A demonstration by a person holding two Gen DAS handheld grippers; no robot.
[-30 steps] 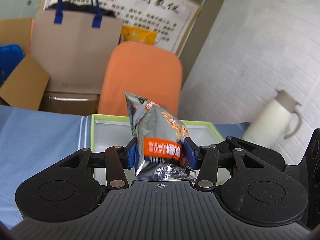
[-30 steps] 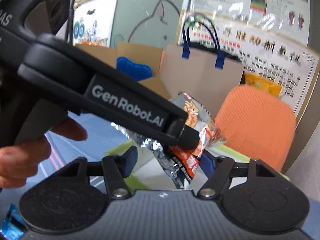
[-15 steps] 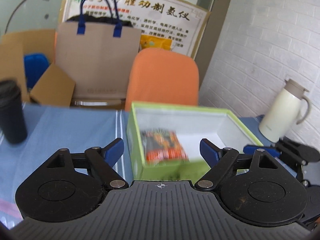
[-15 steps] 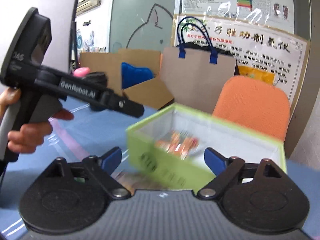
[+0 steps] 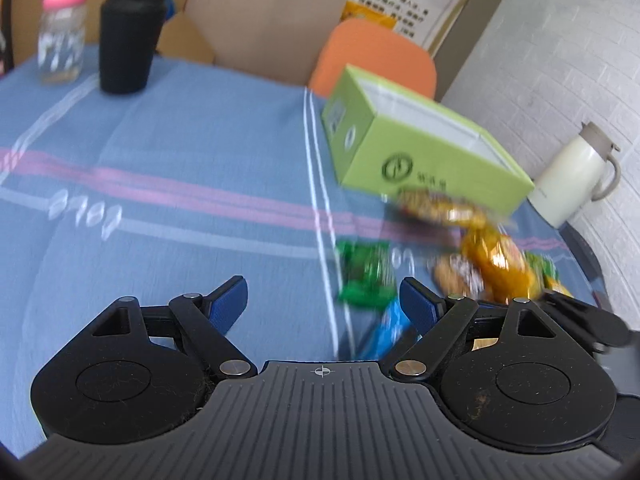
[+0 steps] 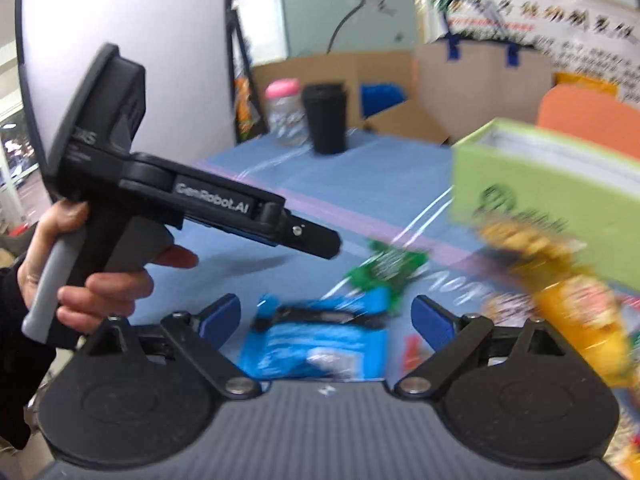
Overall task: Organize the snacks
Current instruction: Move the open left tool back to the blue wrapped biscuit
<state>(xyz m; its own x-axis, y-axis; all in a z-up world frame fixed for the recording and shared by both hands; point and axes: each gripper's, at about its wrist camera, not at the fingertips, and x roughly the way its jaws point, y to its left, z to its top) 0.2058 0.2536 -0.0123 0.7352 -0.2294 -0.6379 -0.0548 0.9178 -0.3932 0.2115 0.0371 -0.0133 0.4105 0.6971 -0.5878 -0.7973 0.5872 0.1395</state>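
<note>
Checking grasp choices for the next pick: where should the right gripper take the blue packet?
The blue packet lies flat on the cloth, just ahead of the open right gripper. Probably best to come from above and pinch across its narrow width near the crimped far end, where the foil bunches.

This looks like an office or break room – the far wall carries a large printed notice in Chinese characters under glossy plastic. An orange chair stands behind a table with a blue striped cloth. Cardboard boxes and a brown paper bag are stacked along the back – beside a white brick wall.
</note>
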